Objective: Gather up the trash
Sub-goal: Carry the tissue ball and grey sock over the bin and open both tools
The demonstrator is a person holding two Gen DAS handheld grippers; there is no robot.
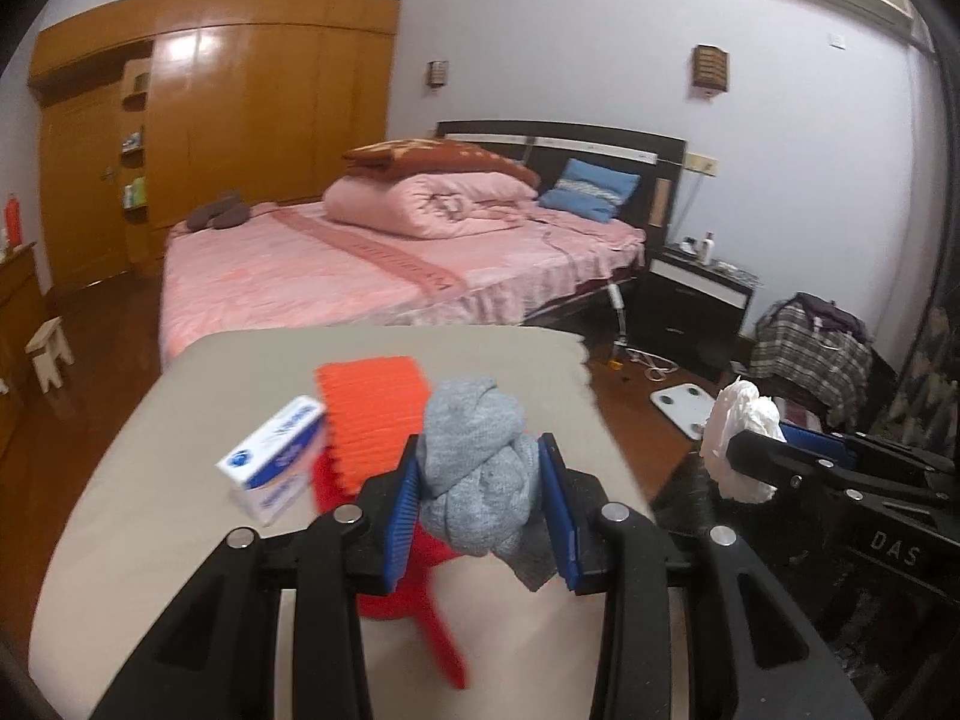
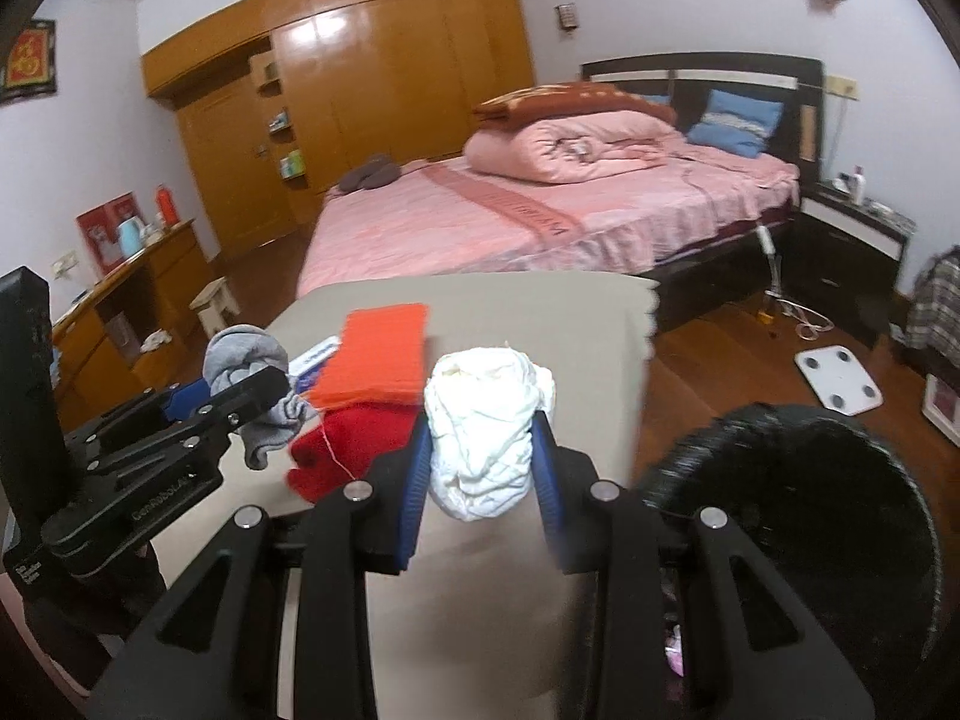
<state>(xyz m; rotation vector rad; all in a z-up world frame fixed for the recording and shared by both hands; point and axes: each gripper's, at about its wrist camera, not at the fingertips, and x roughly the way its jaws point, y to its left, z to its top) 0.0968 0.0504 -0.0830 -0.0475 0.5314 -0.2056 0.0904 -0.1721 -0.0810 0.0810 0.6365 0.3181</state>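
My left gripper [image 1: 480, 474] is shut on a knotted grey cloth [image 1: 480, 468] and holds it above the beige table [image 1: 180, 510]; it also shows in the right wrist view [image 2: 252, 360]. My right gripper [image 2: 483, 450] is shut on a crumpled white wad [image 2: 486, 420], held above the table's right part, near a black bin [image 2: 798, 516] beside the table. The wad also shows in the left wrist view [image 1: 738, 438]. On the table lie an orange cloth [image 1: 372, 414], a red item [image 2: 354, 444] and a white and blue box [image 1: 276, 456].
A pink bed [image 1: 360, 270] stands behind the table. A white scale [image 2: 837, 381] and cables lie on the wooden floor to the right. A dark nightstand [image 1: 696, 300], a wooden wardrobe [image 1: 240, 120] and a small stool [image 2: 216, 300] stand around the room.
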